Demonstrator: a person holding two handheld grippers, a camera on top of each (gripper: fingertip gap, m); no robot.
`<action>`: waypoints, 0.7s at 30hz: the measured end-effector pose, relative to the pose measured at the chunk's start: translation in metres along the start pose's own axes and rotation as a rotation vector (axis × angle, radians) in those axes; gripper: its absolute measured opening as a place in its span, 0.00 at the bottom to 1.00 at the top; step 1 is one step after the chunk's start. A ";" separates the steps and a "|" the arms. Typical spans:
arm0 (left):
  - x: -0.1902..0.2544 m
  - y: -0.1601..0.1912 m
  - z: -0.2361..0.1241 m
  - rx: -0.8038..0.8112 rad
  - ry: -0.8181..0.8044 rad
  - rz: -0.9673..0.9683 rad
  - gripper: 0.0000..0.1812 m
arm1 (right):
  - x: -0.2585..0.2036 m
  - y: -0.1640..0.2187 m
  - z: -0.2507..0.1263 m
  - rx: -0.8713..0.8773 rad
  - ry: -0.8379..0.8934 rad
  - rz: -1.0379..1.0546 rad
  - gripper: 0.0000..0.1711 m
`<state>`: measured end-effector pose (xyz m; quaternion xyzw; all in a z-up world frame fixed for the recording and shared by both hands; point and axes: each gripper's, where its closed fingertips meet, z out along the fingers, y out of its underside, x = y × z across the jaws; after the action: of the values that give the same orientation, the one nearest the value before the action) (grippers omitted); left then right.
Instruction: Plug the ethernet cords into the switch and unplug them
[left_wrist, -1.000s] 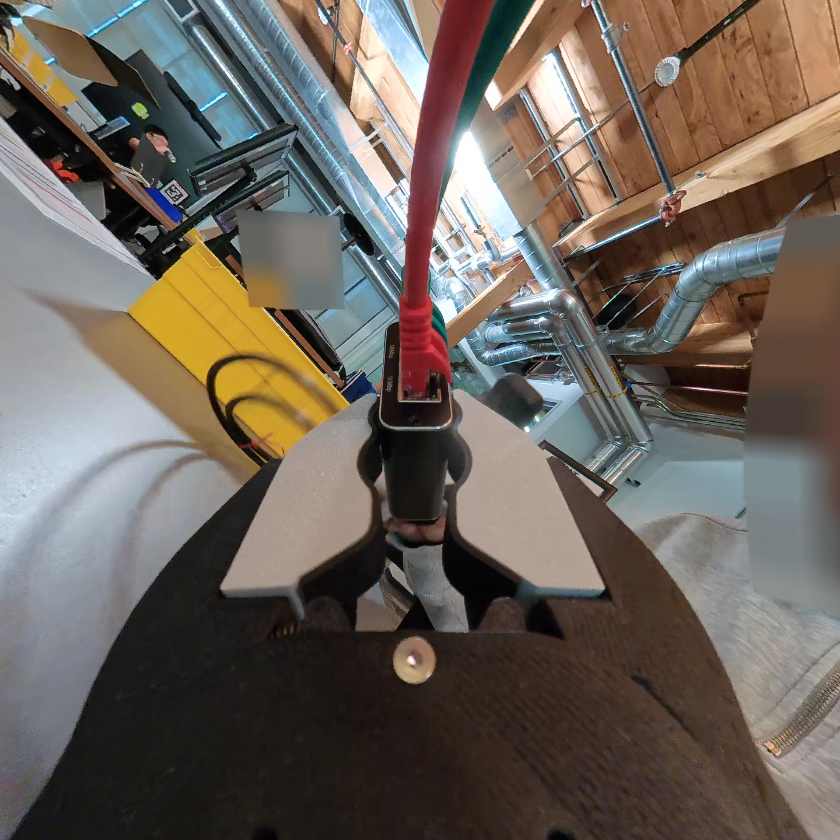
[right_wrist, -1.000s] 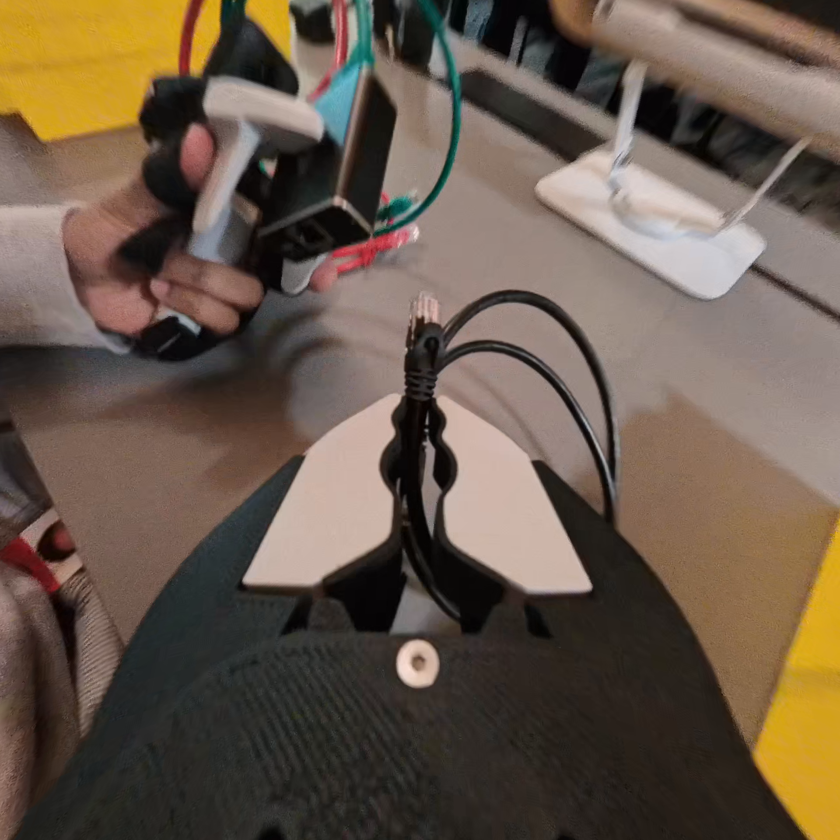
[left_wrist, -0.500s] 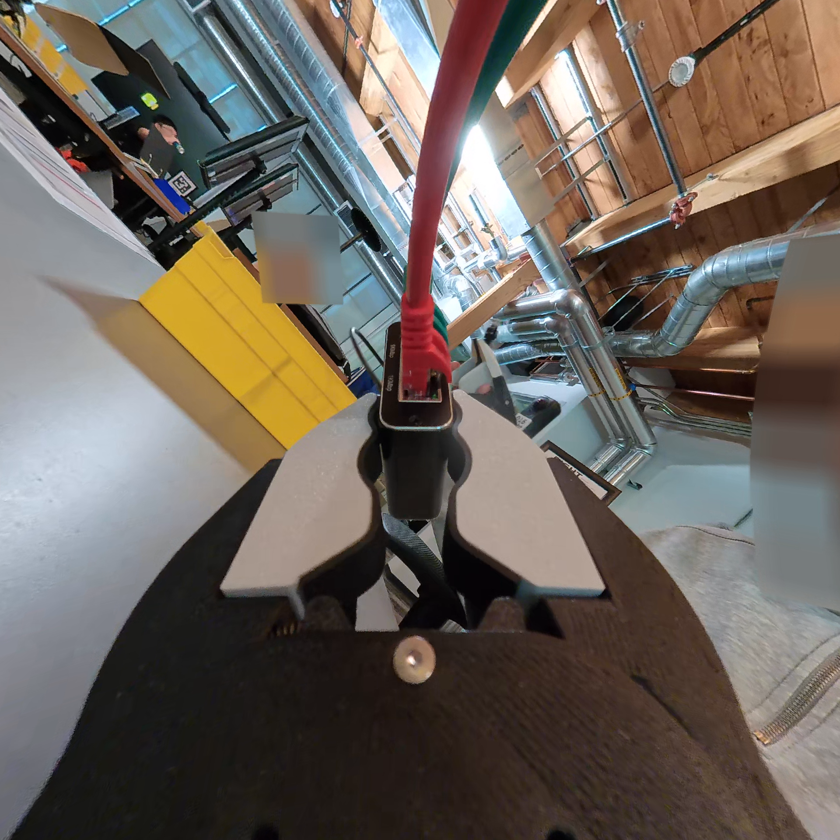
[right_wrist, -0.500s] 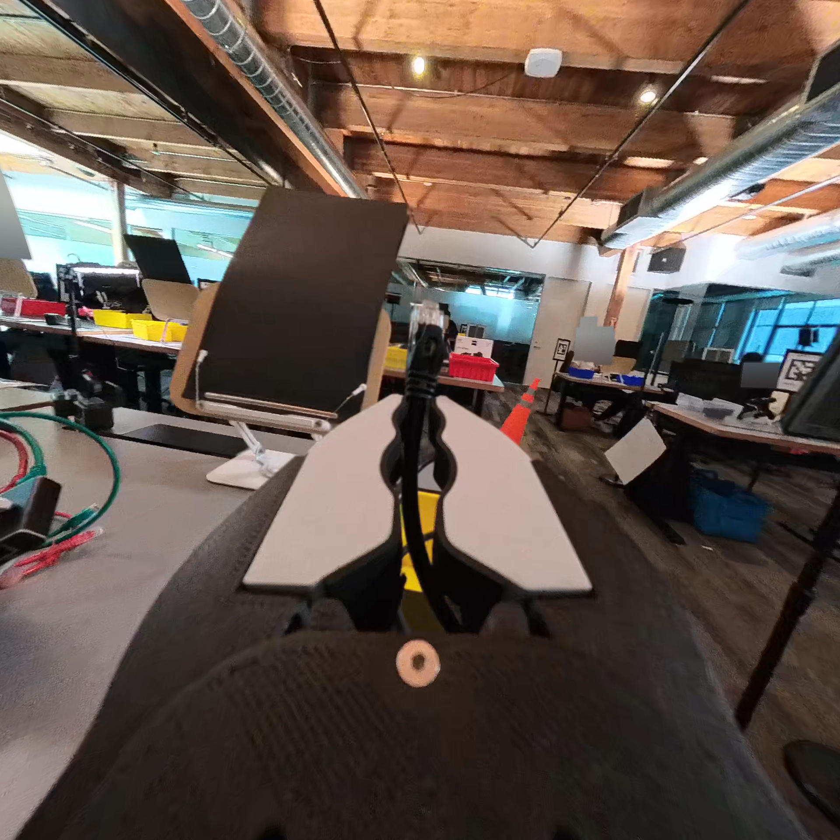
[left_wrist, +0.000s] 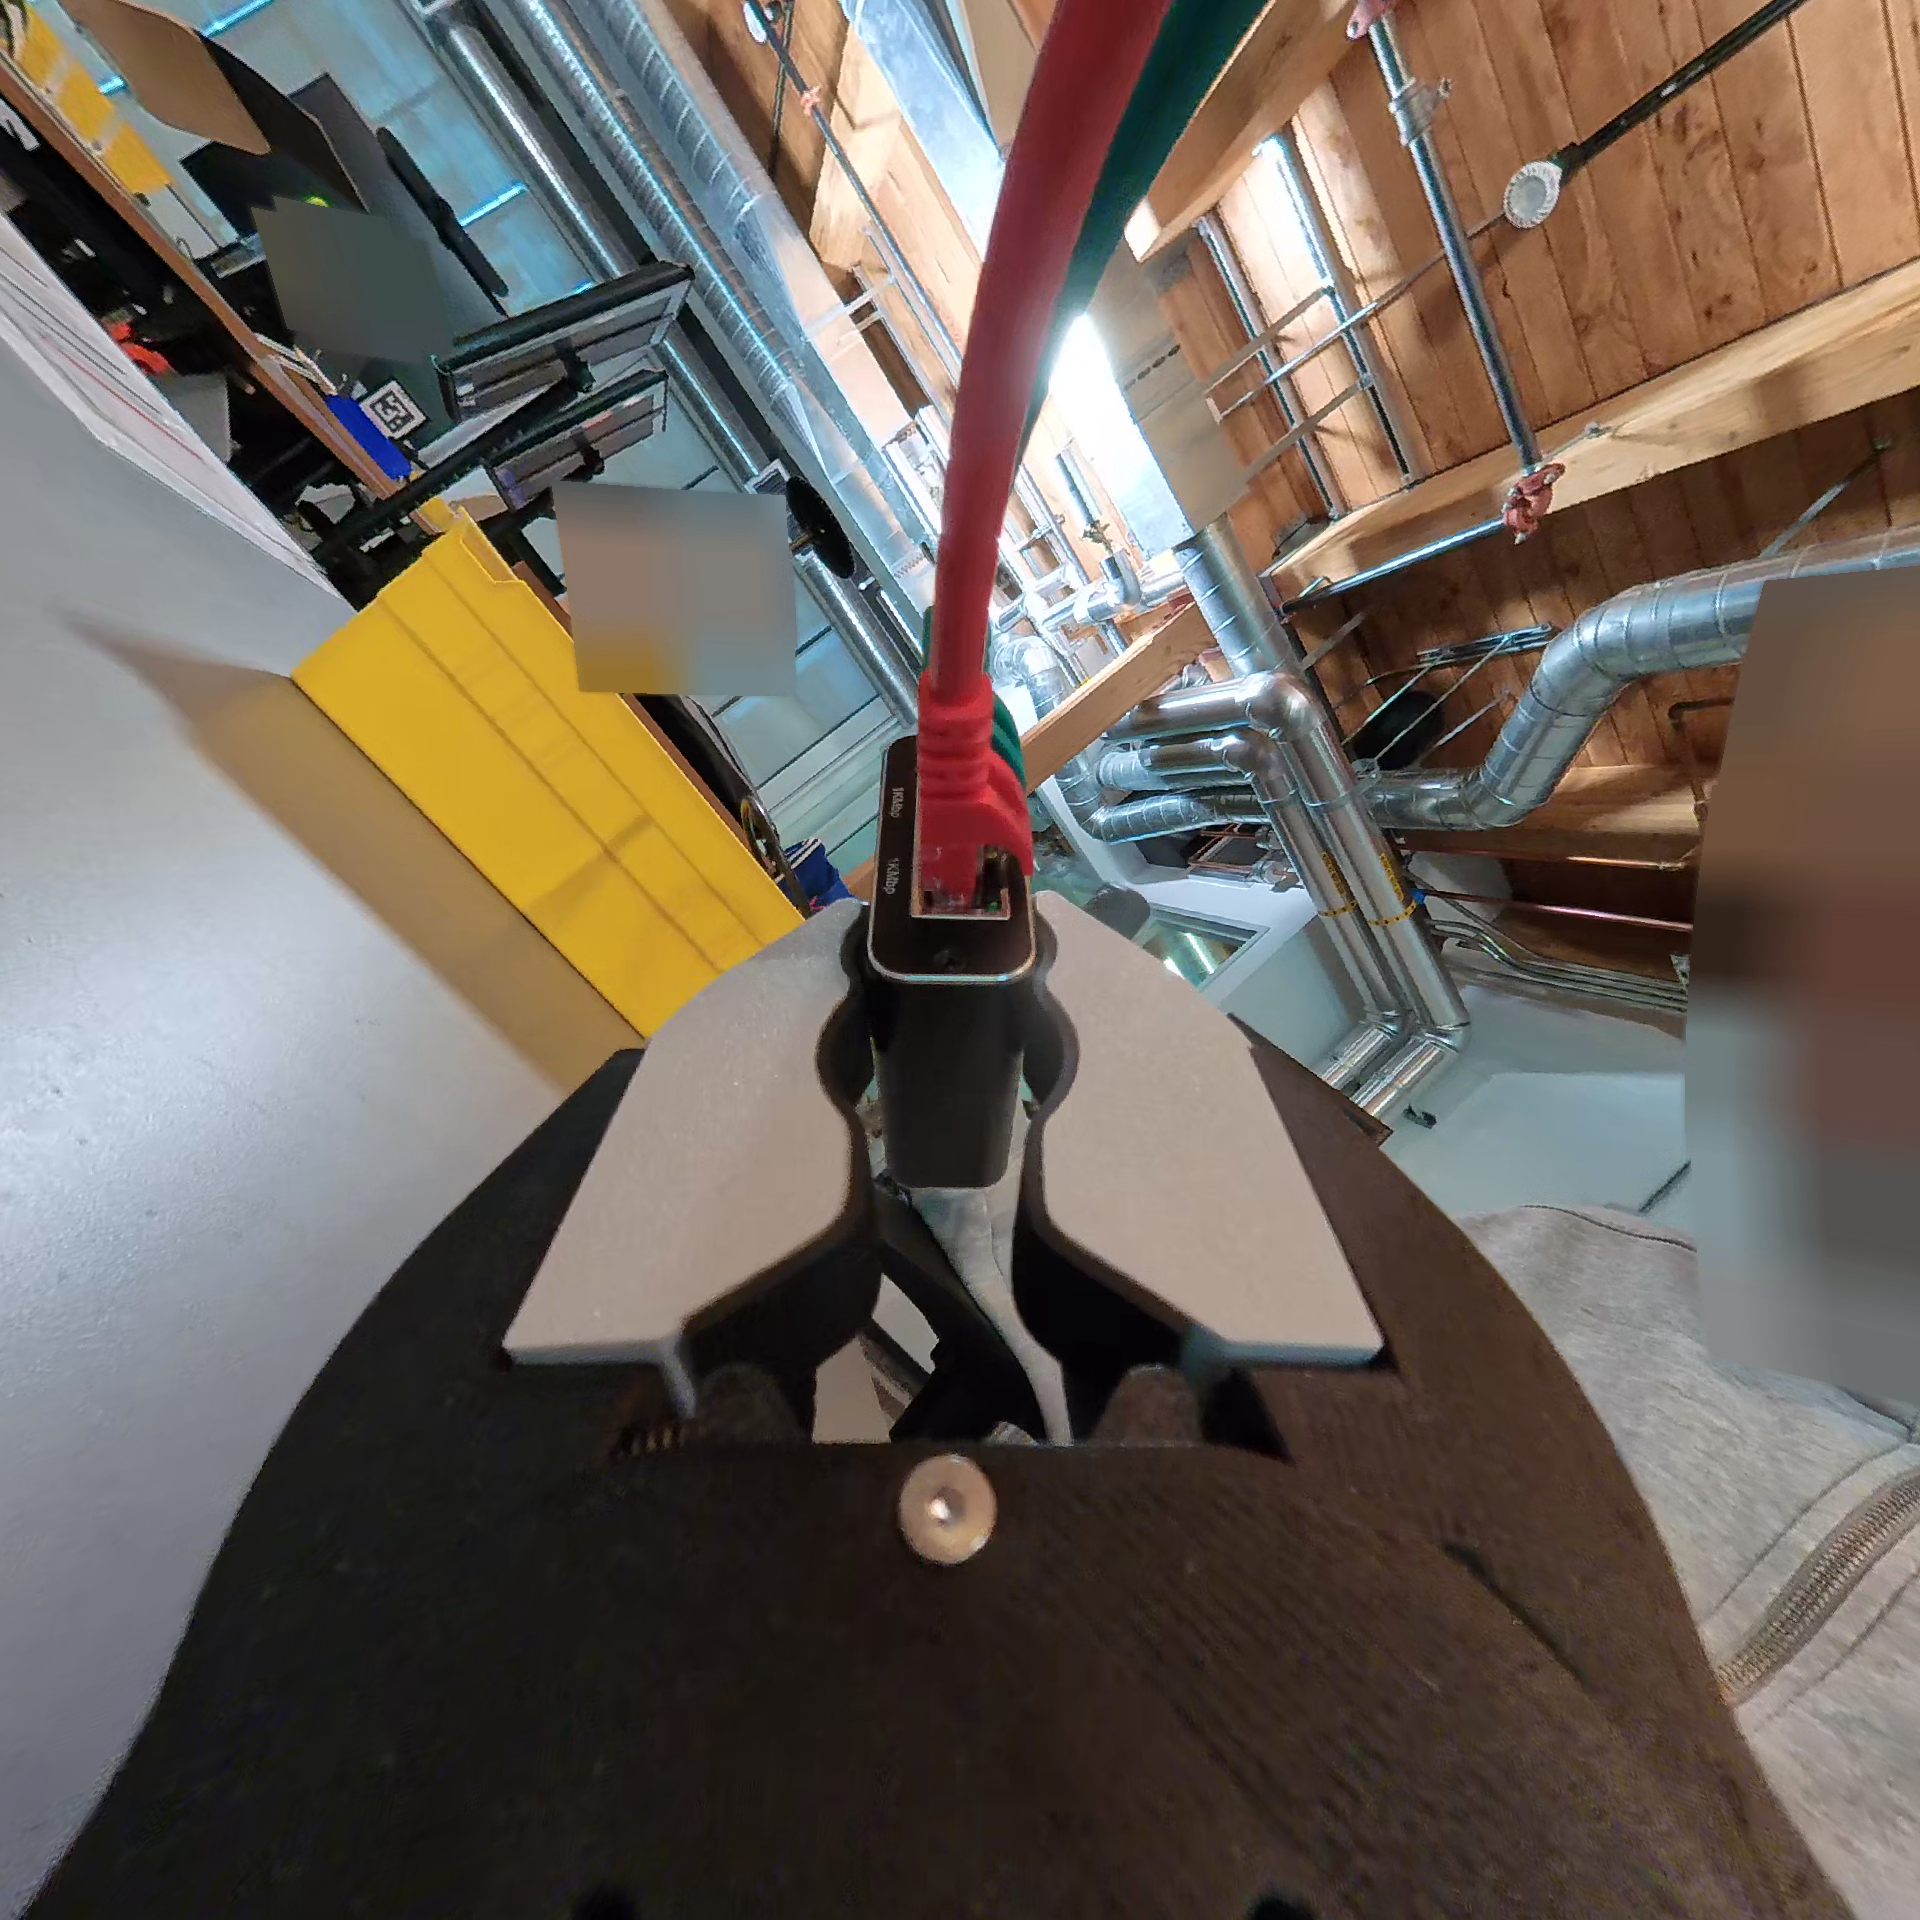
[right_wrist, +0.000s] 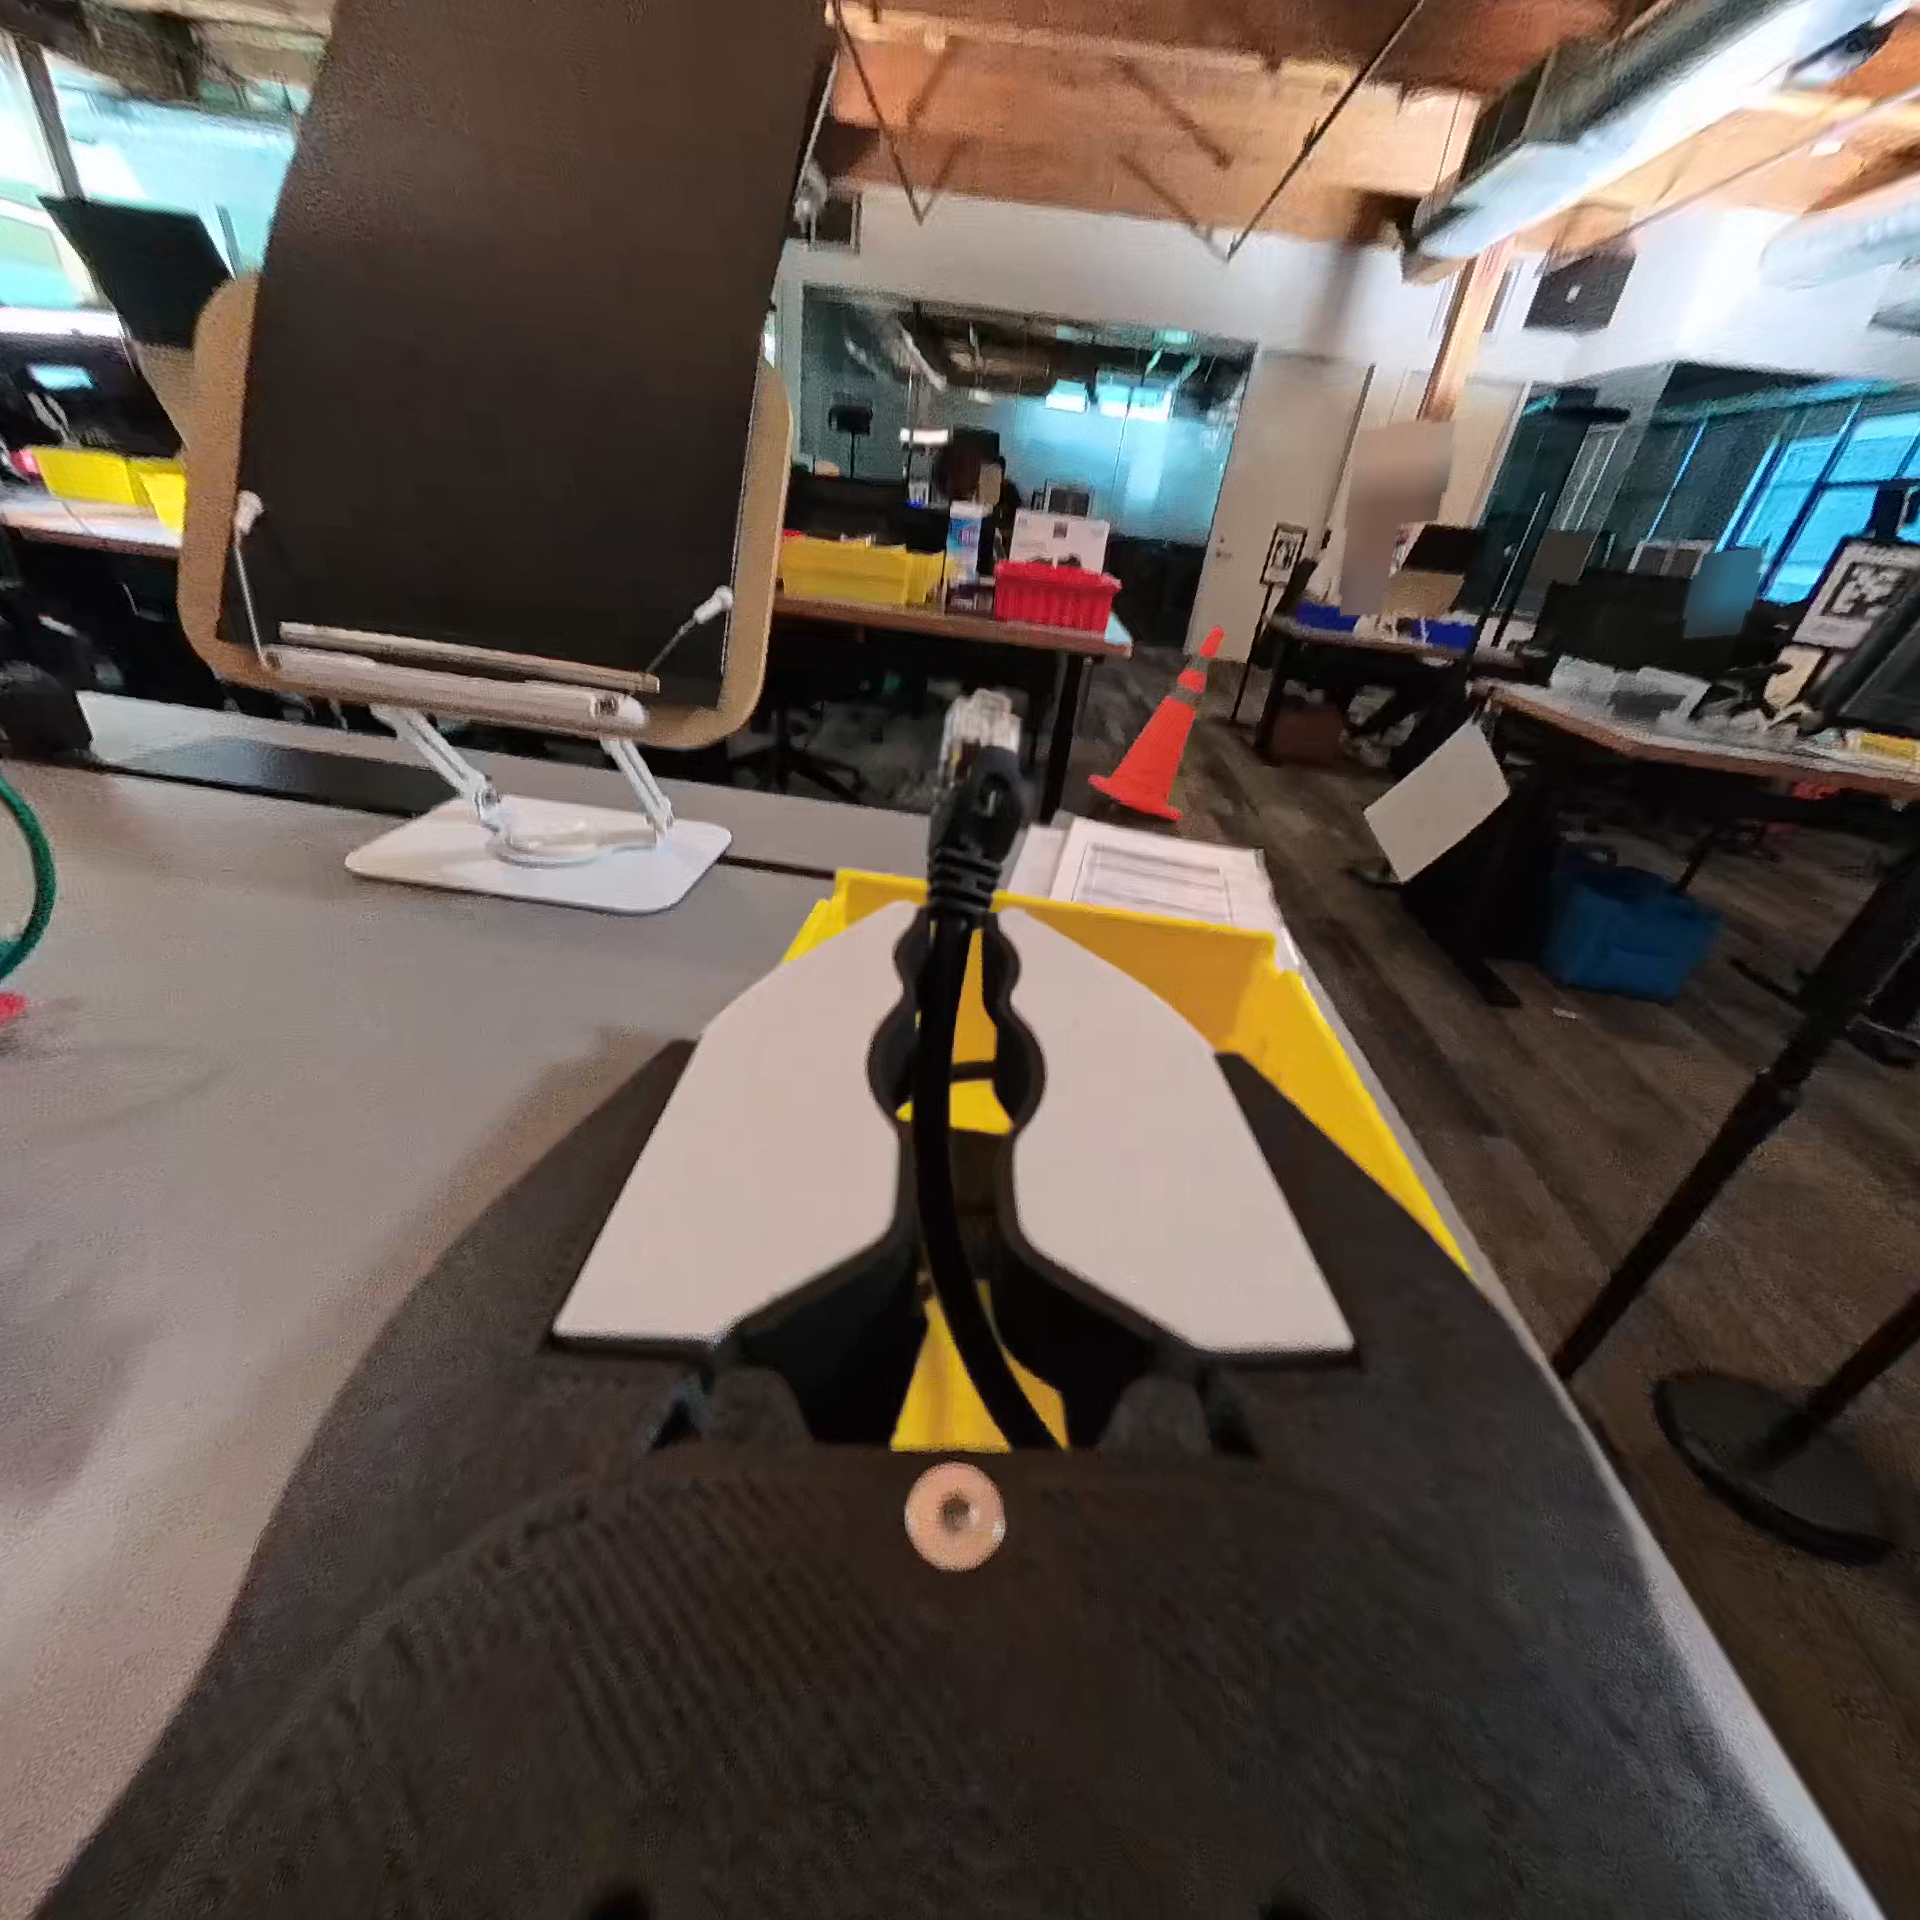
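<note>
gripping the dark switch (left_wrist: 951, 1049) between its grey fingers (left_wrist: 727, 1153), our left gripper (left_wrist: 952, 1023) holds it lifted and tilted up toward the wooden ceiling, jaws closed on its body. we see a red ethernet cord (left_wrist: 982, 488) plugged into the port nearest us, with a green cord (left_wrist: 1117, 197) seated just behind it. our right gripper (right_wrist: 958, 940) pinches the black ethernet cord (right_wrist: 951, 1049) below its boot, the clear plug (right_wrist: 977, 727) standing free above the tips, over a yellow bin (right_wrist: 1288, 1023) at the edge of the grey table (right_wrist: 260, 1039).
</note>
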<state>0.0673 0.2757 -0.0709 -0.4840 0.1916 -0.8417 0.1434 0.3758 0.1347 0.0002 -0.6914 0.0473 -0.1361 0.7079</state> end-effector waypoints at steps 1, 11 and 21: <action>0.000 0.000 0.000 0.002 0.003 -0.006 0.13 | -0.002 0.013 0.005 -0.085 -0.016 0.003 0.06; 0.000 0.000 0.000 0.004 0.007 -0.016 0.13 | 0.001 0.034 0.010 -0.217 -0.046 0.123 0.24; -0.002 0.004 0.002 -0.013 0.005 -0.029 0.13 | -0.015 0.006 0.005 -0.001 -0.123 0.268 0.14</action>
<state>0.0700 0.2723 -0.0735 -0.4853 0.1906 -0.8437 0.1275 0.3635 0.1435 -0.0072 -0.6863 0.0959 0.0024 0.7210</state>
